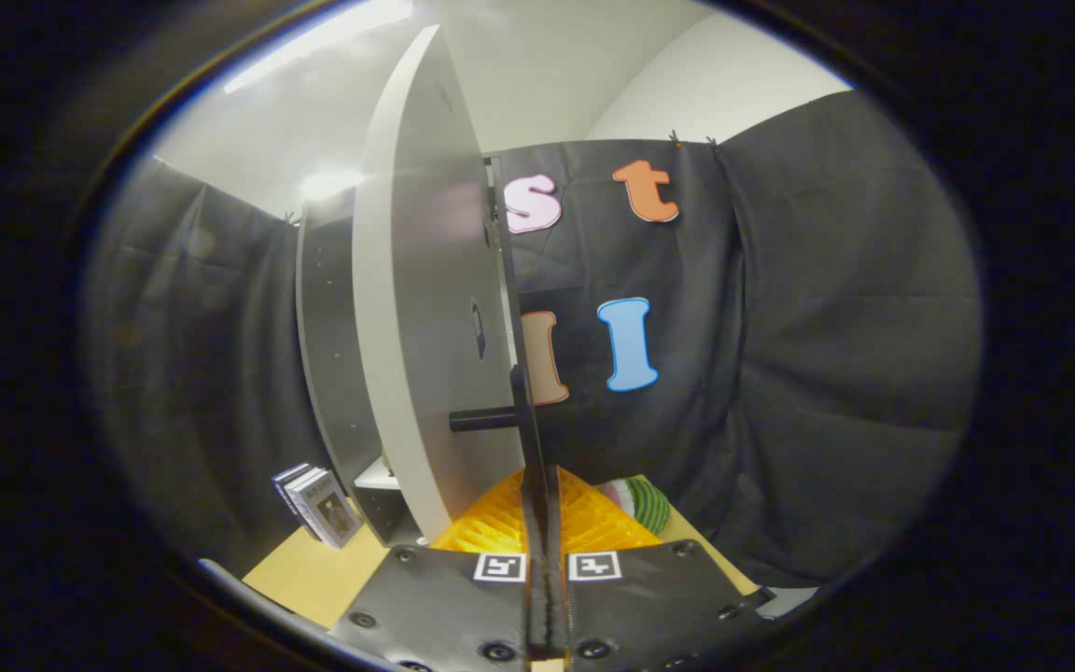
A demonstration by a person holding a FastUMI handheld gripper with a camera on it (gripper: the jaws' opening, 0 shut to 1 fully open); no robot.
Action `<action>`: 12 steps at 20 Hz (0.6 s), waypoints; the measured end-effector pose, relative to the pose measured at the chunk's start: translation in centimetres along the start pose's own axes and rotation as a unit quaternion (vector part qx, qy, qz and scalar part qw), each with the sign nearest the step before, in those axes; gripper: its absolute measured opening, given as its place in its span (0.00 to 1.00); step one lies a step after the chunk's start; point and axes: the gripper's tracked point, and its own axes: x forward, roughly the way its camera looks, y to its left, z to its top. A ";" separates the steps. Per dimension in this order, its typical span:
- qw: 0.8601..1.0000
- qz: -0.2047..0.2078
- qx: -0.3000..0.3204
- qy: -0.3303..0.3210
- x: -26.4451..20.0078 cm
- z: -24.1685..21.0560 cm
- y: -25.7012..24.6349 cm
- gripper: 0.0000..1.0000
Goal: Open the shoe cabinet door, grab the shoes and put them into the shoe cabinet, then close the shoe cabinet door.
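The shoe cabinet [328,327] stands ahead on the left, its dark side panel facing me. Its white door [425,280] is swung partway out and I see it almost edge-on. A black handle [511,308] runs as a long thin bar along the door, held off it by a short post [481,420]. My gripper [542,509] is shut on the lower end of that bar, which runs up from between the two fingers. A bit of white shelf [377,476] shows in the gap behind the door. I see no shoes.
The cabinet stands on a light wooden table [314,574]. A few books [318,504] lean beside the cabinet's left foot. A green-striped ball [642,504] lies just right of the fingers. Black cloth walls the booth behind and to both sides.
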 end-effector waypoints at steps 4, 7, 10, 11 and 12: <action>1.000 0.021 0.002 0.005 0.5 0.2 -1.4 0.02; 0.999 0.036 -0.006 0.010 0.7 0.2 -1.8 0.02; 0.999 0.042 -0.015 0.013 0.2 0.0 -1.9 0.05; 0.999 0.040 -0.019 0.014 -0.2 0.0 -2.1 0.06; 0.999 0.036 -0.024 0.013 -0.6 0.0 -2.3 0.06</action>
